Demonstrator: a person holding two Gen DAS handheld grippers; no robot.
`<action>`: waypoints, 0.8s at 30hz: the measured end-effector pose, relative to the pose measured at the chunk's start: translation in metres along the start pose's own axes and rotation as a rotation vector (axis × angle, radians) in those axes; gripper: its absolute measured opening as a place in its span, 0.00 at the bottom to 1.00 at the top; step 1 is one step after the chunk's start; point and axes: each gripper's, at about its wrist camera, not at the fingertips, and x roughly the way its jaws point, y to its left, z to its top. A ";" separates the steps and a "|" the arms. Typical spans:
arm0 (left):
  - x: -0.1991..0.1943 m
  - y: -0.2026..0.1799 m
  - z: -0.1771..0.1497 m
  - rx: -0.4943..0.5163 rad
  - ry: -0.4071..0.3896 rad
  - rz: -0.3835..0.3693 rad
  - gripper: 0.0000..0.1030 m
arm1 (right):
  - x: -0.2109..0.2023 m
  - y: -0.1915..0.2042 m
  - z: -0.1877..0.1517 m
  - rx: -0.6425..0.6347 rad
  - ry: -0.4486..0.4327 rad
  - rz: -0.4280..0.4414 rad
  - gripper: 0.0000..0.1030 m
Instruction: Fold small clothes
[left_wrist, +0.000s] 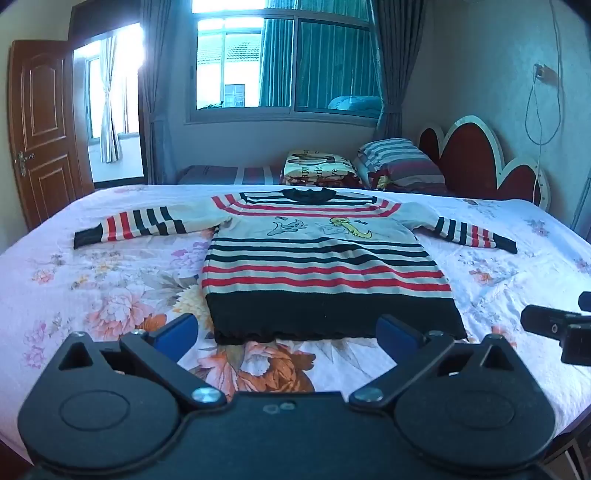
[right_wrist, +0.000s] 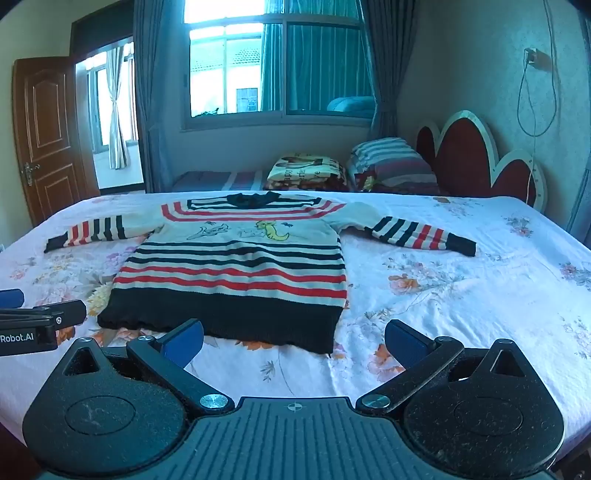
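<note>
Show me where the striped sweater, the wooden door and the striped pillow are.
striped sweater (left_wrist: 325, 254), left wrist view, middle of its front.
wooden door (left_wrist: 40, 125), left wrist view, its upper panel.
striped pillow (right_wrist: 391, 158), right wrist view, its top.

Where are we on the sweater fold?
Done: the sweater lies flat on the bed, both sleeves spread out. In hand: nothing; left gripper and right gripper hover near the hem, jaws open and empty. Left: every fold.
</note>
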 end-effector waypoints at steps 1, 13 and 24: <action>0.000 0.002 0.000 -0.001 -0.004 0.002 1.00 | -0.001 0.000 -0.002 0.000 0.003 0.004 1.00; -0.006 -0.014 0.003 0.031 -0.010 0.022 1.00 | -0.005 -0.007 0.001 0.022 0.010 0.003 1.00; -0.005 -0.017 0.000 0.036 -0.014 0.022 1.00 | -0.004 -0.010 0.001 0.026 0.014 0.013 1.00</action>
